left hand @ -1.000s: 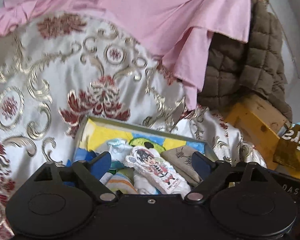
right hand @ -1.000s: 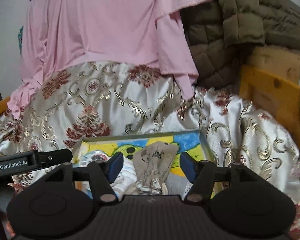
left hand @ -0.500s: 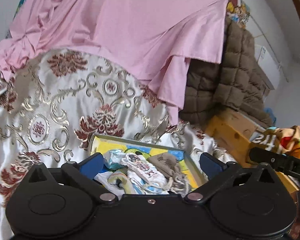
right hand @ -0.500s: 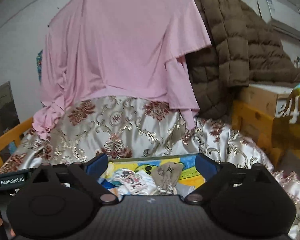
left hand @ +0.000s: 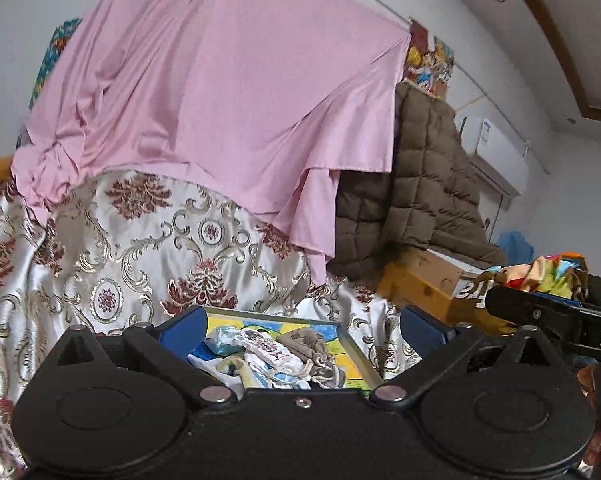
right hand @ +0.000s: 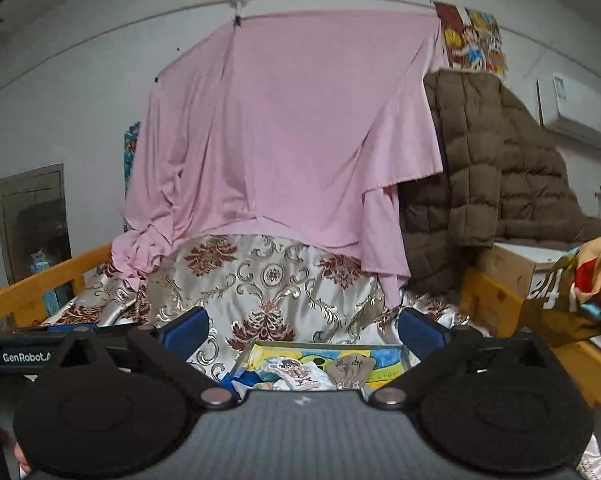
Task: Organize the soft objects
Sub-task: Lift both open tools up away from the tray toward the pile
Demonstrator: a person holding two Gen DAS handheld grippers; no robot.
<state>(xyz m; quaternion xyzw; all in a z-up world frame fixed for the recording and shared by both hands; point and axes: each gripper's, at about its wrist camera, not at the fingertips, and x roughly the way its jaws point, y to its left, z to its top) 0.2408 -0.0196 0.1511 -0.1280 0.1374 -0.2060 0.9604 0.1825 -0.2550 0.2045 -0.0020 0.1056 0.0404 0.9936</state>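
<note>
Both claws gape wide and hold nothing. Low in the centre of the frame, between the blue fingers of the left claw (left hand: 300, 330), a tray (left hand: 362, 354) rests on the brocade bedspread (left hand: 140, 264), holding small socks (left hand: 274, 354). The right claw (right hand: 302, 330) frames the same tray (right hand: 384, 346). A pink sheet (right hand: 300, 140) hangs behind.

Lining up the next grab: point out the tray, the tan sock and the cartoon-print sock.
tray (left hand: 358, 350): left wrist view, right rim.
tan sock (left hand: 302, 338): left wrist view, its middle.
cartoon-print sock (right hand: 298, 374): right wrist view, printed face.
</note>
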